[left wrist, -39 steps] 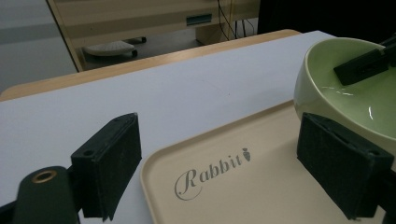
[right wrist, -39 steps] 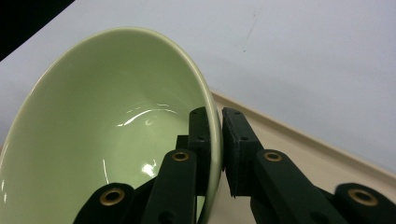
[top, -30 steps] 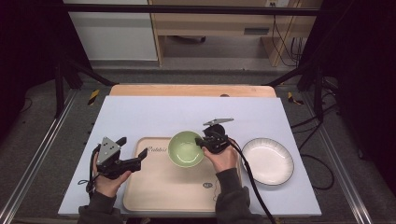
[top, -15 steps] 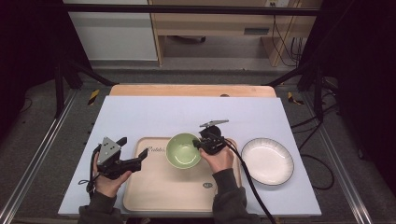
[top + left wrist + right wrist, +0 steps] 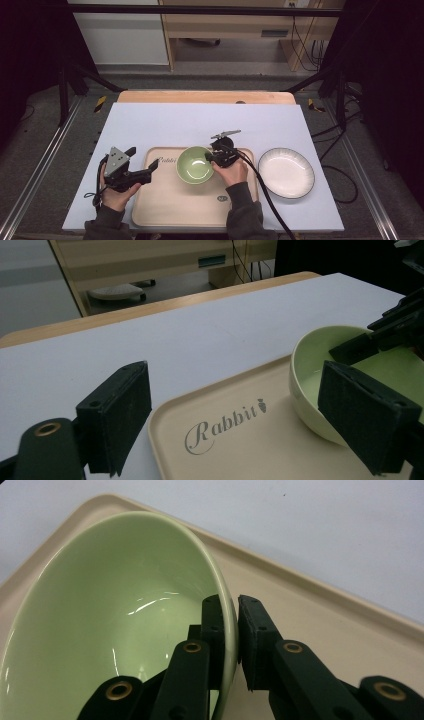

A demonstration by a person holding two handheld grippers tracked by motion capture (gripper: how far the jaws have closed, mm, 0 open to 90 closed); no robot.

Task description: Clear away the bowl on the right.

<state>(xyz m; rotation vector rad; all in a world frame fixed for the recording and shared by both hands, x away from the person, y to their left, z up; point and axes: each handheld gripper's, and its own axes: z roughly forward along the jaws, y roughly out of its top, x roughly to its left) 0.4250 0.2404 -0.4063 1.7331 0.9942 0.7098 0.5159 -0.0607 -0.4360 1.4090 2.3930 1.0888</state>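
Bowl point(image 5: 195, 164) sits on the tray point(image 5: 165, 207), my right gripper point(image 5: 214, 157) clamped on its thin rim; tilt it and it slips. Left gripper point(image 5: 150, 172) gapes idle beside the tray.

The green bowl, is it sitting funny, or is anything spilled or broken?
Nothing is spilled or broken. The green bowl is empty and whole on the tan tray. The only unusual thing: the right gripper pinches its rim, one jaw inside and one outside. The white plate lies flat beside the tray.
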